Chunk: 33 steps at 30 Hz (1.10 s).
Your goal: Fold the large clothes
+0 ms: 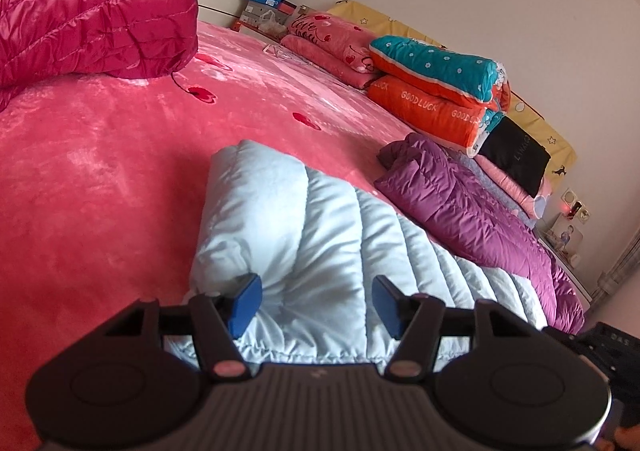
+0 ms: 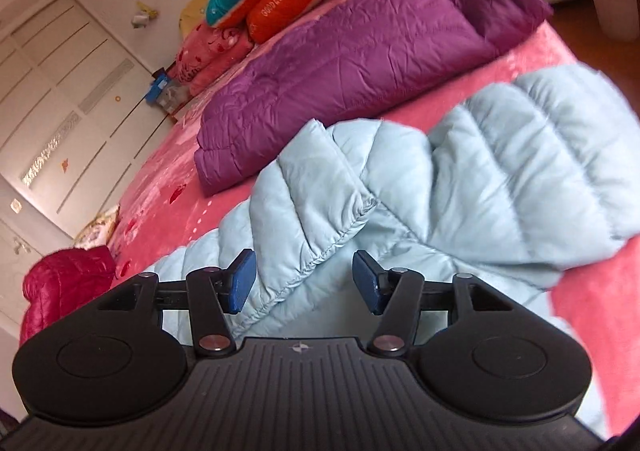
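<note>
Left gripper (image 1: 316, 305) spread wide, nothing between its blue pads, poised over the light blue down jacket (image 1: 304, 235). Right gripper (image 2: 304, 281) likewise parted, its pads straddling a gathered sleeve cuff (image 2: 320, 251) without pinching it. Jacket lies on the pink bedspread (image 1: 100, 179), sleeve folded across the body. Just beyond, a purple jacket (image 2: 344, 63); farther, stacked quilts (image 1: 436, 91) (orange and teal). Magenta jacket (image 1: 92, 11) sits well apart.
</note>
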{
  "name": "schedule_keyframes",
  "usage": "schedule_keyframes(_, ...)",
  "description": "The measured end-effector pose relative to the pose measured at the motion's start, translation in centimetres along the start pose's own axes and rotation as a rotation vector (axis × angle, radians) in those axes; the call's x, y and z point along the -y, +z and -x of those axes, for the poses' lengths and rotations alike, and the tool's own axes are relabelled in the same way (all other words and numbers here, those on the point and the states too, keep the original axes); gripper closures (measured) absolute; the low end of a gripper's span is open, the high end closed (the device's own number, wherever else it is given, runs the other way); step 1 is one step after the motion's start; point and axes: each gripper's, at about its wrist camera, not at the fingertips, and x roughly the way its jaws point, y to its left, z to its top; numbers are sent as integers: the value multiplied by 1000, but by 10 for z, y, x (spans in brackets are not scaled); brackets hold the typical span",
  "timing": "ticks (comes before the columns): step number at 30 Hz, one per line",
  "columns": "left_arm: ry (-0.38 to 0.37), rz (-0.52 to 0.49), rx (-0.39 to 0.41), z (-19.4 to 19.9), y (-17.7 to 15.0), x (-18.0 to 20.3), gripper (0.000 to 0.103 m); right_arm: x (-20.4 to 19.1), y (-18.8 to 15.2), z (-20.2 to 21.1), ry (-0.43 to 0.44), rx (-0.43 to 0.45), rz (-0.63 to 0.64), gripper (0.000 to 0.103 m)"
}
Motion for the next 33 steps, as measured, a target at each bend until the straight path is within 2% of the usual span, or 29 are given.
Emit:
schedule_keyframes(6,-1,-4,-1,0,0,0,41,4,0,-22,88,23,-148,36)
schedule_keyframes(7,0,-4,-1,-1,0,1,41,5,1,-25,109,34,-171,43)
schedule_keyframes(8,0,-4,-1,-1,0,1,41,5,1,-29,118,39,-184,57)
schedule_keyframes(9,-1,-4,0,-1,0,1,41,7,2,-34,109,38,-188,65)
schedule_keyframes(10,-3,-3,1,-1,0,1,41,7,2,-36,93,39,-192,78)
schedule_keyframes(11,-5,0,3,0,0,0,40,8,1,-37,81,40,-204,84)
schedule_keyframes(13,-10,4,8,0,0,0,40,8,0,-33,72,42,-235,90)
schedule_keyframes(17,-21,14,32,3,2,0,36,0,-5,-8,33,60,-222,95)
schedule_keyframes(21,-23,6,36,3,1,2,35,-7,-18,16,-24,57,-133,95)
schedule_keyframes(24,-13,-14,23,0,-1,5,35,-2,-33,20,-81,28,-72,95)
schedule_keyframes(28,-4,-39,29,1,-1,7,35,-3,-34,16,-112,10,3,90)
schedule_keyframes(30,-5,-31,31,2,0,5,35,-7,-29,20,-140,21,49,76)
schedule_keyframes(31,-6,-26,34,2,0,5,35,-9,-27,24,-152,36,73,61)
schedule_keyframes(32,-8,-23,39,3,0,5,35,-10,-26,28,-163,56,92,39)
schedule_keyframes(33,-12,-23,45,4,1,5,35,-11,-23,34,-172,82,107,32)
